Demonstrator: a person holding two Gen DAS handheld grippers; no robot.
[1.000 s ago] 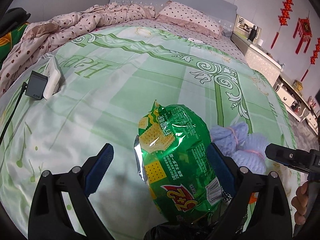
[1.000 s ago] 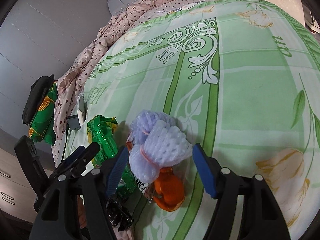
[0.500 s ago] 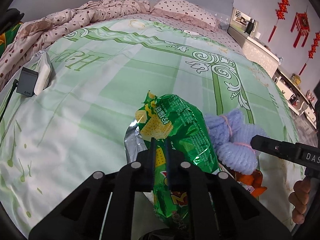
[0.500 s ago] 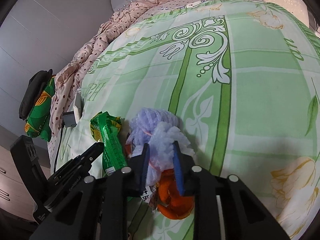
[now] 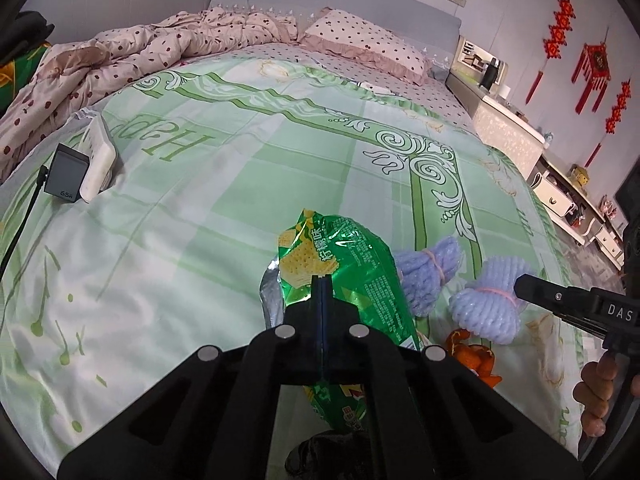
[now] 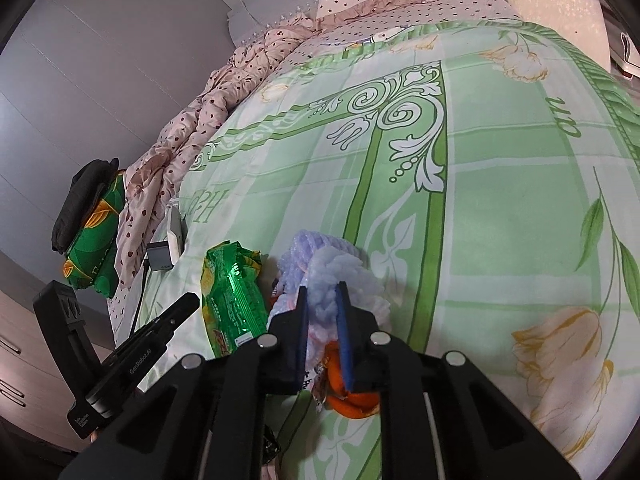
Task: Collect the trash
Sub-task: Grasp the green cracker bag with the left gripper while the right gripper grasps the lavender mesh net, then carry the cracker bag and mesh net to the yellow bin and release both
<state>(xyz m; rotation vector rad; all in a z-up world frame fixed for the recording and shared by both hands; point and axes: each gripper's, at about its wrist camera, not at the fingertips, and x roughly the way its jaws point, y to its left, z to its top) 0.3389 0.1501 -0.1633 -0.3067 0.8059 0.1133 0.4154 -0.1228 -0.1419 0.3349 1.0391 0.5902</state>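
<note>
Pinching a green cracker bag (image 5: 352,276) between fully clenched fingers (image 5: 317,292), the left gripper (image 5: 321,280) hung over a bed spread with a green patterned sheet (image 5: 192,216), as seen from the left wrist. Just right of the bag lay two bundles of pale purple foam netting (image 5: 484,308), with orange peel (image 5: 476,356) beside them near the bed's edge. A grey charger (image 5: 66,178) and a white device (image 5: 98,160) sat well apart at the left, a spotted quilt (image 5: 132,52) and a pillow (image 5: 364,44) at the head.

From the right wrist, the right gripper (image 6: 322,292) had just been closing, its fingers (image 6: 343,320) grasping the foam netting (image 6: 332,272) between them. The orange peel (image 6: 352,400) lay below it, the cracker bag (image 6: 234,292) to its left, in the left gripper (image 6: 188,304).
</note>
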